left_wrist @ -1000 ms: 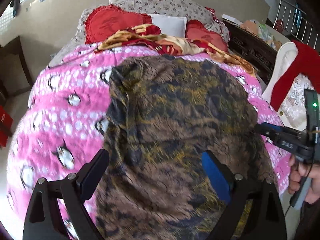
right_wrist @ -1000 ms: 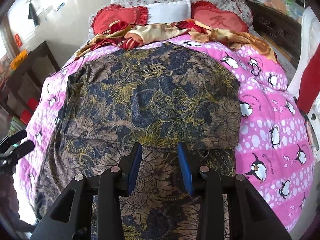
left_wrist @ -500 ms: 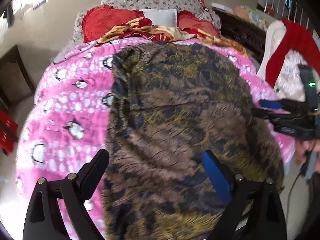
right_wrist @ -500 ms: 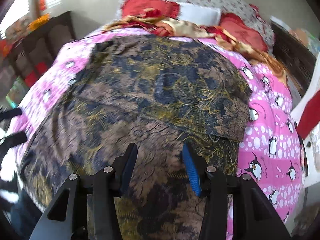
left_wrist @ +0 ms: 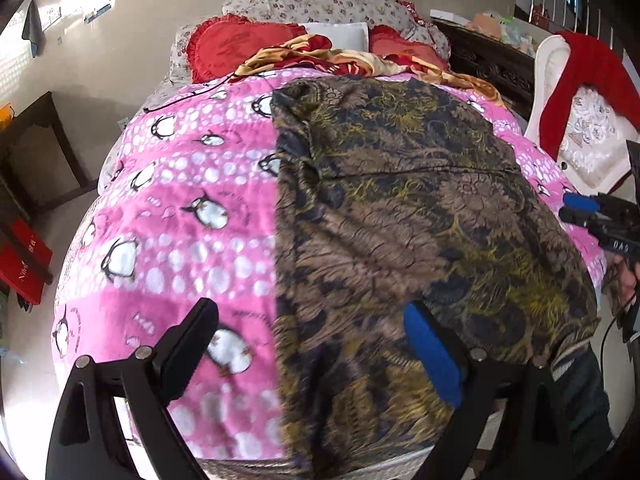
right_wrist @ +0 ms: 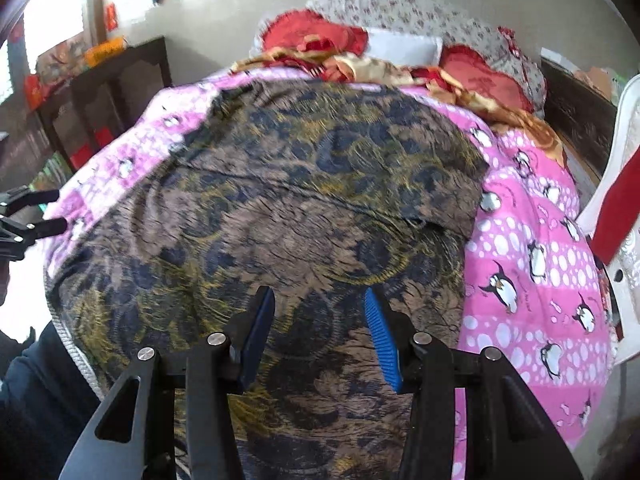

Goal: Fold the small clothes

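A brown, navy and gold patterned garment lies spread flat on the pink penguin blanket, reaching down to the near edge of the bed; it also shows in the right wrist view. A fold line crosses its far third. My left gripper is open wide and empty above the garment's near left edge. My right gripper is open and empty above the garment's near right part. Each gripper shows at the side of the other's view: the right one, the left one.
Red heart cushions, a white pillow and a crumpled red-gold cloth lie at the head of the bed. A white chair with a red cloth stands on the right. Dark furniture and red boxes stand on the left.
Both grippers have pulled back toward the near edge of the bed and drifted left. My right gripper's jaws have opened wider. The garment has not moved.
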### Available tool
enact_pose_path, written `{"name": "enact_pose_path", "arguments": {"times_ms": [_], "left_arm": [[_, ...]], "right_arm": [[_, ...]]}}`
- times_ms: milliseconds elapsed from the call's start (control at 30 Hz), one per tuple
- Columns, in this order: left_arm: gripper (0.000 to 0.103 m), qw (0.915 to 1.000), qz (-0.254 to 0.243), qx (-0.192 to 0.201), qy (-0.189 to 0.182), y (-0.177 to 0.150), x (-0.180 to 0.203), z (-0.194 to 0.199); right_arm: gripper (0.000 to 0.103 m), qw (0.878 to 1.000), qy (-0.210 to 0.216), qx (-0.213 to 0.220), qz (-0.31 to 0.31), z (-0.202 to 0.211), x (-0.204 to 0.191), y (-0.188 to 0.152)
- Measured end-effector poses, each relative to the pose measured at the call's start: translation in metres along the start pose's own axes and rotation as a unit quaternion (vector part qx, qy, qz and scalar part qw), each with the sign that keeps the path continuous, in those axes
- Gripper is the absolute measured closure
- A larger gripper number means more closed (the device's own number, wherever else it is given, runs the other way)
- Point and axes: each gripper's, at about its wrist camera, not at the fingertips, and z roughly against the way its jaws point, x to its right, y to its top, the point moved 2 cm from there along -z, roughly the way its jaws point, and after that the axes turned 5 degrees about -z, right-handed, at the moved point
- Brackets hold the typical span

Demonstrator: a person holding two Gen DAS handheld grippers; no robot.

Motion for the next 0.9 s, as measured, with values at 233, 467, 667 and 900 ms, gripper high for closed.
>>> {"name": "enact_pose_path", "arguments": {"times_ms": [233,467,667,900], "left_arm": [[0.007,0.9981,-0.025,-0.029,-0.047,-0.036,0.001,-0.011],[0.007,0.985,0.043,-0.057,-0.157,-0.066,-0.009,-0.021],[0.008,0.9683,0.095,-0.063,-0.222,-0.073,-0.02,-0.026],[0.035,0.9365,0.13,-0.069,-0.318,-0.077,-0.023,-0.025]], "right_arm": [[0.072,1.0,0.026,-0.003,-0.009,-0.007,-0.016,-0.028],[0.072,0.997,0.046,-0.044,-0.031,-0.025,-0.011,-0.072],[0.063,0.996,0.068,-0.026,-0.051,-0.028,-0.008,-0.076],[0.062,0.996,0.069,-0.017,-0.049,-0.02,-0.008,-0.077]]}}
